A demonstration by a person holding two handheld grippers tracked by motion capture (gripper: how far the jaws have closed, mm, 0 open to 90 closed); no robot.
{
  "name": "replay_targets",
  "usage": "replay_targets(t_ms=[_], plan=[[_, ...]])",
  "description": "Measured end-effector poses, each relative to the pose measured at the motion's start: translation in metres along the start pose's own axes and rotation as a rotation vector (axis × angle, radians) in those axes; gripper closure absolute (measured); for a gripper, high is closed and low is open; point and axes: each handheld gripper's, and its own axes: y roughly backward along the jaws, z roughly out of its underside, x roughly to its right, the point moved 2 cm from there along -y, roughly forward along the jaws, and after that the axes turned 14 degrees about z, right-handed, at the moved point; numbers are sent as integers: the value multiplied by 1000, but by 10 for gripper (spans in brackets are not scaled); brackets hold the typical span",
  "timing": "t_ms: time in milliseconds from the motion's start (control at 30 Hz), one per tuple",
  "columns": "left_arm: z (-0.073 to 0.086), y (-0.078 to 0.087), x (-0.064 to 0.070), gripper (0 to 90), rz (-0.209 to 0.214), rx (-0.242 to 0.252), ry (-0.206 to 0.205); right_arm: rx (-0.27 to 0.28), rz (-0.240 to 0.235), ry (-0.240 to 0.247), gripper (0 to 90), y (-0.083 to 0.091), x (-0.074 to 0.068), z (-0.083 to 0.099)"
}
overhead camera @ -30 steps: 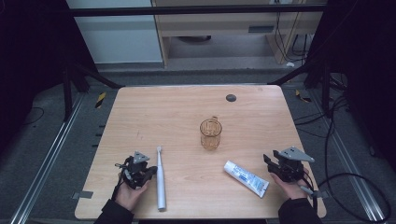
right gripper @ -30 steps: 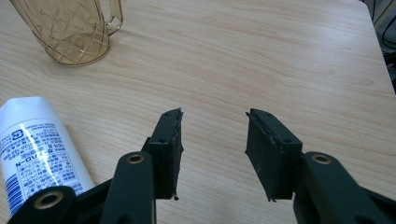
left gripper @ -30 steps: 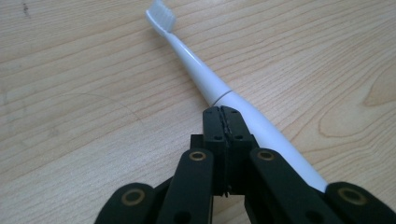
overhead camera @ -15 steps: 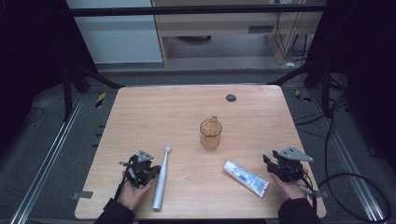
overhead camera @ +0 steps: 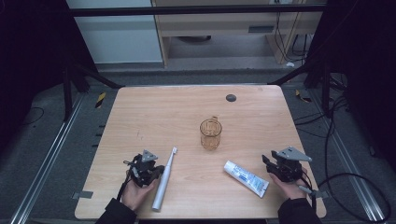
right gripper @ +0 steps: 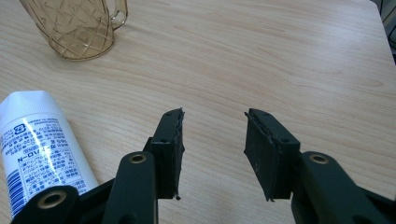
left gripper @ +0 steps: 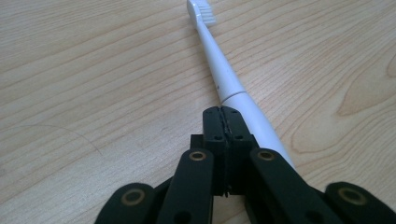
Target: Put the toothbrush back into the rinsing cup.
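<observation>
A white toothbrush lies at the table's front left, its head pointing up and to the right. My left gripper is shut and empty, its tips resting against the left side of the handle. A white toothpaste tube lies at the front right. Just right of the tube, my right gripper stands open over bare wood. An amber glass cup with a handle stands upright mid-table.
The wooden table has a small black round disc near its far edge. Dark floor, metal rails and cables surround the table. A person's hands hold both grippers at the front edge.
The toothbrush has swung clockwise, its head moving right while the left gripper shifted right against the handle. The right gripper has hardly moved.
</observation>
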Motion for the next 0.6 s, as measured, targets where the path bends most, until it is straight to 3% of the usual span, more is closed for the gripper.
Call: replay_targets(t_ms=[600], plan=[[-6,4,-1,895,-29,29,-10,-1,-1,3,576,-1,1,0]])
